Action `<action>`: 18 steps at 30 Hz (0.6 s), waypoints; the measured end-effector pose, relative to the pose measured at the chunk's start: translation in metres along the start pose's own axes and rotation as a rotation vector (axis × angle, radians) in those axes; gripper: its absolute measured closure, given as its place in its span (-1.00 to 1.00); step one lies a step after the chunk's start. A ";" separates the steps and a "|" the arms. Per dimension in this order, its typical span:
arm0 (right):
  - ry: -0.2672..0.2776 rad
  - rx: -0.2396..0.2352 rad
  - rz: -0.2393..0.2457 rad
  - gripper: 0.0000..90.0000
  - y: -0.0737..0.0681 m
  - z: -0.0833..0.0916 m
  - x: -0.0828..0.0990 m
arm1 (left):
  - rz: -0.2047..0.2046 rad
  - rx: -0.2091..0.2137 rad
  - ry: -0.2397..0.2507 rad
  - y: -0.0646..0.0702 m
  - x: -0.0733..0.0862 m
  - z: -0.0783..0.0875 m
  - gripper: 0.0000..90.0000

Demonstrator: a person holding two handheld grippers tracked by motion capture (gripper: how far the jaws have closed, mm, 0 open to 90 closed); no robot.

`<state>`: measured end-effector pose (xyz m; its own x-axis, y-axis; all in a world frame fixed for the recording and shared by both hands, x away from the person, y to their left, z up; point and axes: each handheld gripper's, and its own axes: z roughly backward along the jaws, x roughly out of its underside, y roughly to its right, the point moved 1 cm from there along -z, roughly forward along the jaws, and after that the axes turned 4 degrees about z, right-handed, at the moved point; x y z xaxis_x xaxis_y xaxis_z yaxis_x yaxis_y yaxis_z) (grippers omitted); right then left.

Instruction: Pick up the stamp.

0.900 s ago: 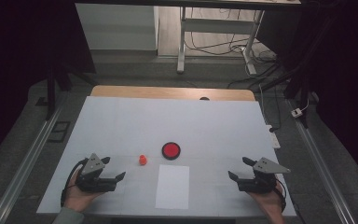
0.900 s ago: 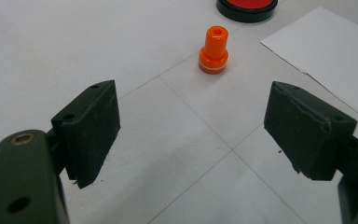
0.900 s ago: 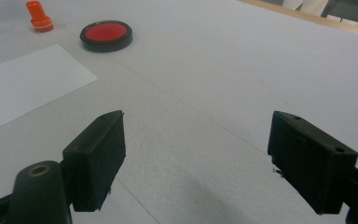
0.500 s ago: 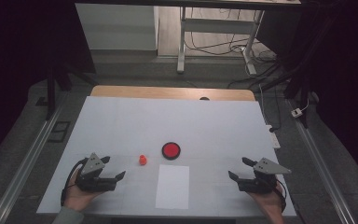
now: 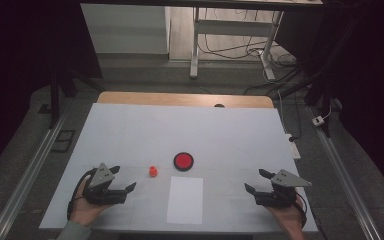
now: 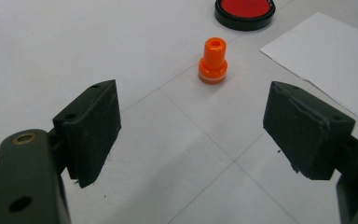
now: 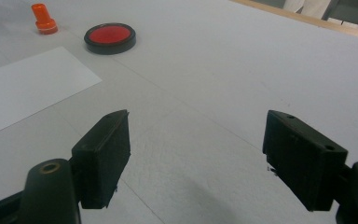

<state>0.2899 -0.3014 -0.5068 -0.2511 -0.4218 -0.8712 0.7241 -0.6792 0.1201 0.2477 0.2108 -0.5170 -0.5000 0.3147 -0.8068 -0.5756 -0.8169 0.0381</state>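
Two tools are resting low at the near edge of the counter [image 5: 130, 130], each held in a hand and each with its jaws standing wide apart and holding nothing. The left tool [image 5: 125, 189] is pointing toward the stamp [image 5: 153, 171], a small orange piece standing upright on the white surface just ahead of it and to its right. In the left gripper view the stamp [image 6: 213, 60] is sitting centred ahead of the gap between the jaws, which suggests this tool is lining up to take it by the narrow neck. Nothing is lying between the jaws and the stamp, so the way looks free.

Just beyond the stamp, the ink pad [image 5: 183, 161] is lying flat, a red disc in a black rim, near the stamp but not touching it. A sheet of paper [image 5: 185, 200] is lying flat between the two tools, close to the pad, likely placed so that inking and pressing need only short moves.

The right tool [image 5: 252, 188] is waiting well apart from the stamp, on the far side of the paper, probably keeping out of the way or standing ready to steady the sheet. In the right gripper view the stamp [image 7: 44, 19], pad [image 7: 110, 37] and paper [image 7: 23, 88] are all lying off to one side, beyond its jaws.
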 end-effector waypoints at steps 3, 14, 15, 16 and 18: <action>0.003 -0.001 0.000 -0.49 0.000 0.000 0.000 | -0.008 0.003 0.004 0.001 -0.002 -0.001 -0.56; 0.002 -0.004 0.005 -0.48 -0.001 -0.001 0.000 | -0.029 0.042 0.014 0.010 -0.012 -0.012 -0.55; 0.002 -0.003 0.005 -0.48 -0.001 -0.001 0.000 | -0.032 0.044 0.014 0.011 -0.012 -0.012 -0.55; 0.002 -0.003 0.005 -0.48 -0.002 -0.001 0.000 | -0.032 0.044 0.014 0.011 -0.012 -0.012 -0.54; 0.001 -0.005 0.004 -0.47 -0.002 -0.002 0.000 | -0.041 0.046 0.013 0.013 -0.013 -0.016 -0.54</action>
<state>0.2896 -0.2991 -0.5073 -0.2471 -0.4238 -0.8714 0.7281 -0.6746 0.1216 0.2569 0.1882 -0.5156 -0.4669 0.3412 -0.8159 -0.6250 -0.7800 0.0315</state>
